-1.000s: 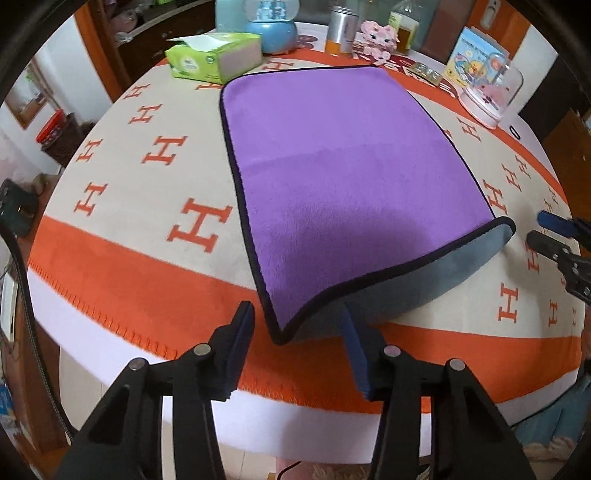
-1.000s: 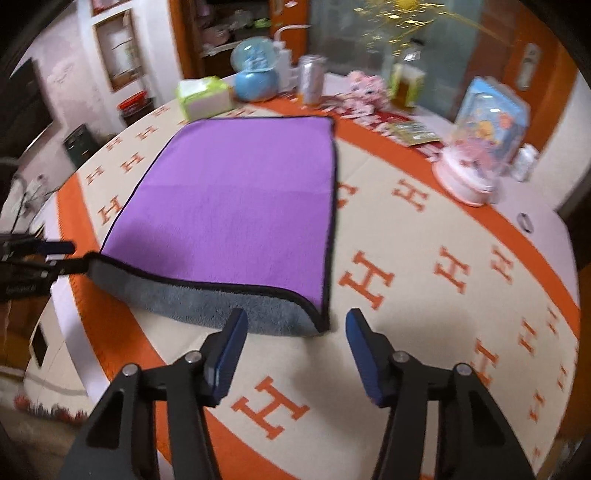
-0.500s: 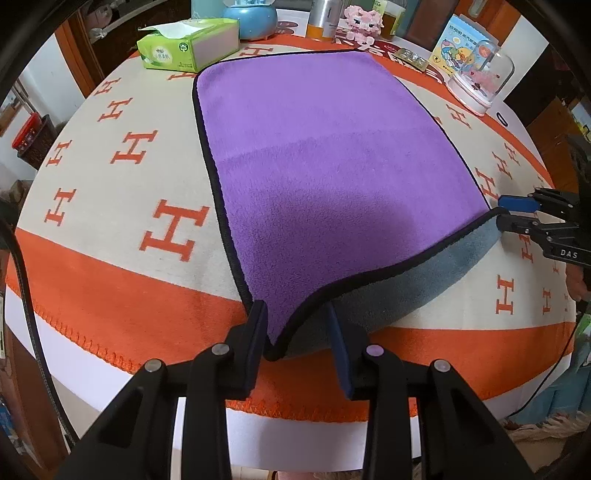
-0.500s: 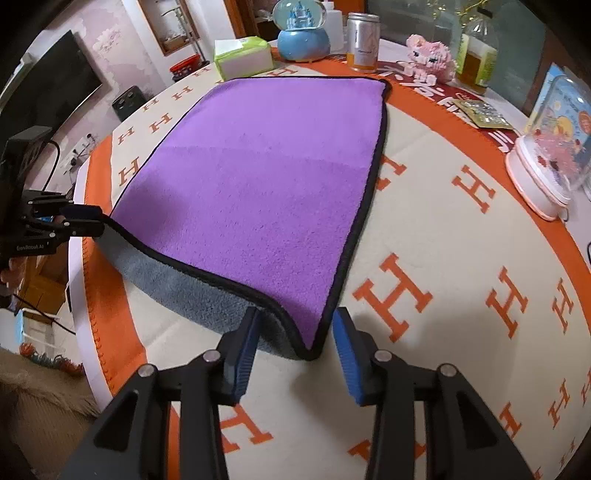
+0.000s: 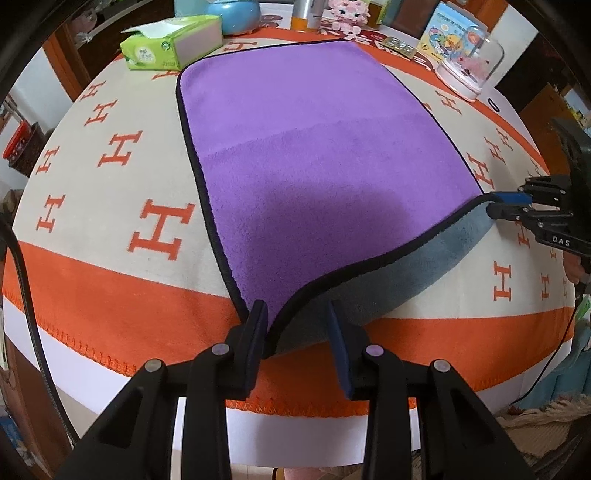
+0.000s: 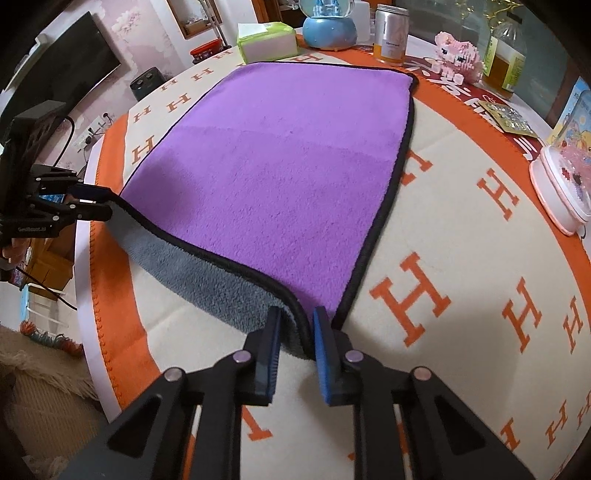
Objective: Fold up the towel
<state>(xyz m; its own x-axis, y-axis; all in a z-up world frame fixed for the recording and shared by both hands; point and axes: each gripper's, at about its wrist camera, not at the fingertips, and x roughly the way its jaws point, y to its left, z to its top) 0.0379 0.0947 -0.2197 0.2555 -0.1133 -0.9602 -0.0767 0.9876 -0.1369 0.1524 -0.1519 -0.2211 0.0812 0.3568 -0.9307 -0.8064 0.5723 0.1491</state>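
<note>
A purple towel [image 5: 314, 155] with black trim and a grey underside lies on the round table; it also shows in the right wrist view [image 6: 280, 166]. Its near edge is lifted, showing the grey side. My left gripper [image 5: 295, 317] straddles the near left corner, jaws still somewhat apart around it. My right gripper [image 6: 295, 321] is nearly closed on the near right corner, which sits between its blue pads. Each gripper shows in the other's view, the right [image 5: 506, 205] and the left [image 6: 99, 203], at the towel's corners.
The table wears a cream and orange cloth with H marks [image 5: 159, 232]. At the far side stand a green tissue box [image 5: 170, 44], a blue snow globe [image 6: 327, 22], a can [image 6: 391, 35], a pink toy [image 6: 456, 53] and a domed toy [image 5: 467, 62].
Both grippers moved forward onto the towel's near corners and narrowed their jaws. The near edge has lifted a little, showing more grey underside.
</note>
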